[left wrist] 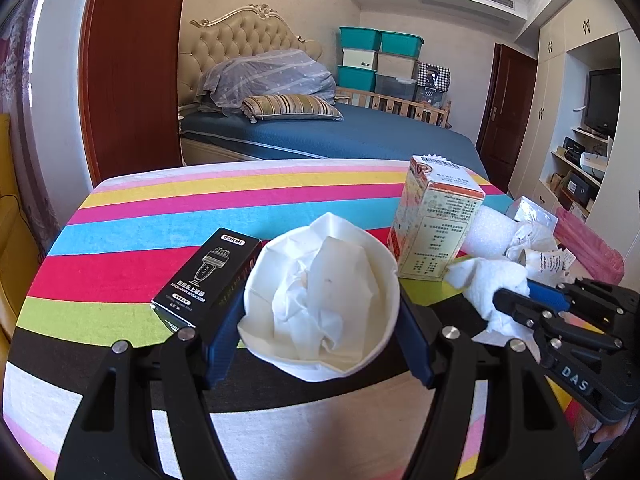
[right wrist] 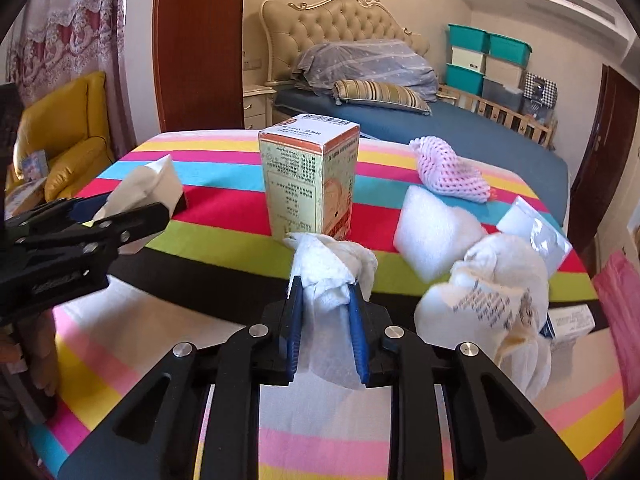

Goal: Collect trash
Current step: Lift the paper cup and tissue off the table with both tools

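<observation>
Crumpled tissue point(right wrist: 332, 276) hides right gripper point(right wrist: 325, 312) pads (2 partly visible)

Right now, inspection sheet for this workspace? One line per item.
Surface: striped cloth covers the table.
Job's things: paper cup stuffed with tissue; tissue wad; crumpled printed paper.
Clutter: upright carton, black box, white foam block, pink foam net.
Grippers: left gripper clamps the cup; right gripper clamps the tissue wad.
Cables: nothing seen.
Surroundings: bed, storage bins, yellow armchair.
</observation>
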